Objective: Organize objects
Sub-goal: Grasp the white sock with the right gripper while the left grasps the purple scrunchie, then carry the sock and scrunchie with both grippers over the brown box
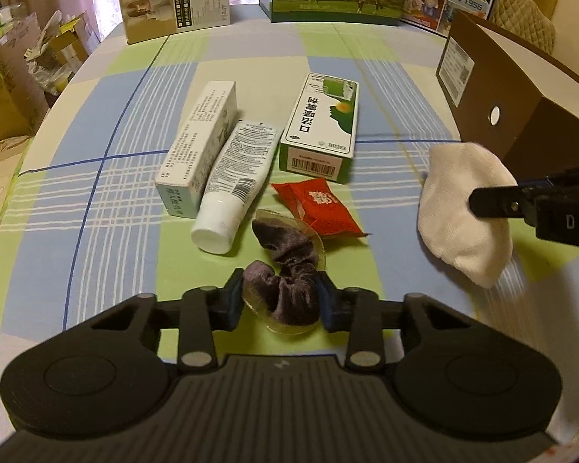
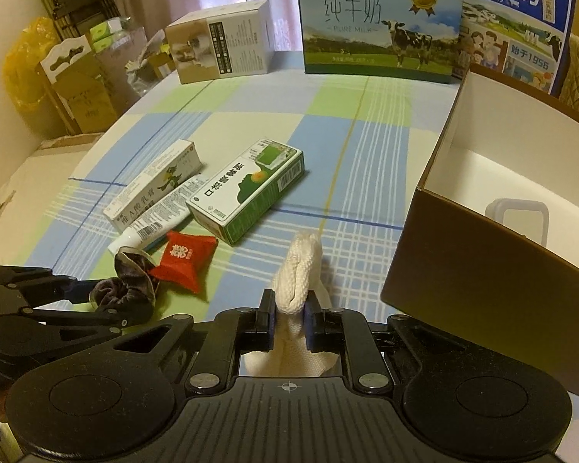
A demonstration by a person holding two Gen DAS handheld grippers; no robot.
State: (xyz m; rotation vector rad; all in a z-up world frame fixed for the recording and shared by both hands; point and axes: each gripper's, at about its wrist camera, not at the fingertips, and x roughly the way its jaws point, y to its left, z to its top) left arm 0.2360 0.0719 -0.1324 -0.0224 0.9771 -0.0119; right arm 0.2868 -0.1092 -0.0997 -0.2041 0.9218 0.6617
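Observation:
My left gripper (image 1: 281, 301) is shut on a dark purple velvet scrunchie (image 1: 289, 270) low over the checked tablecloth; the same scrunchie (image 2: 125, 289) shows at the left of the right wrist view. My right gripper (image 2: 287, 322) is shut on a white cloth (image 2: 299, 270), held beside the open brown box (image 2: 482, 270); that cloth (image 1: 463, 212) hangs at the right in the left wrist view. On the table lie a white tube (image 1: 235, 185), a slim white carton (image 1: 200, 142), a green-and-white carton (image 1: 322, 127) and a red sachet (image 1: 320, 206).
A brown box (image 1: 494, 88) with a white inside stands at the right and holds a clear lidded container (image 2: 521, 216). Milk cartons (image 2: 378, 23) and a beige product box (image 2: 220, 44) line the far table edge. Cardboard boxes (image 1: 4, 88) are stacked beyond the left edge.

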